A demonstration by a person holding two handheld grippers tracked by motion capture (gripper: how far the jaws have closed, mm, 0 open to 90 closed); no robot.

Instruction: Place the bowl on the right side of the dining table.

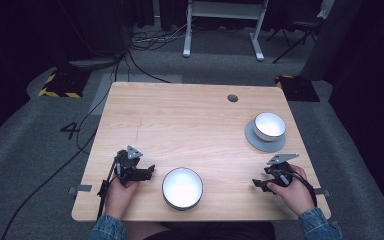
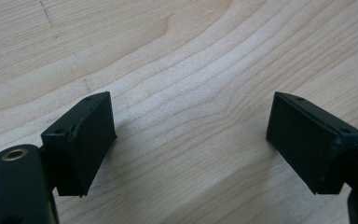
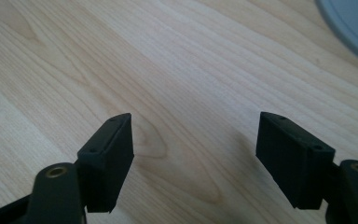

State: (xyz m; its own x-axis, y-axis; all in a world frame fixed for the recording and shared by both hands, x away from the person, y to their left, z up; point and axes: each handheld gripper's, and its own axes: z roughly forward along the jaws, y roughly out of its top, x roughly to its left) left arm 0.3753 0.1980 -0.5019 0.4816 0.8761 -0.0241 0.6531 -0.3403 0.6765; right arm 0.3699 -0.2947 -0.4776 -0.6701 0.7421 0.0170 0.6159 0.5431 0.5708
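Dark room, grey carpet; pale wood table (image 1: 180, 120). Left gripper (image 2: 191, 140), right gripper (image 3: 193, 149) both spread, empty.

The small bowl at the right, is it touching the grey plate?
Touching. In the high view the small bowl sits on the grey plate, whose rim shows around the bowl's near side with no gap between them.

One overhead camera, two jaw-level cameras.
The high view looks forward and down from the person's side onto the whole wooden table (image 1: 190, 120). Each gripper view sits close above the tabletop, facing along its own jaws; all three share that wood surface.
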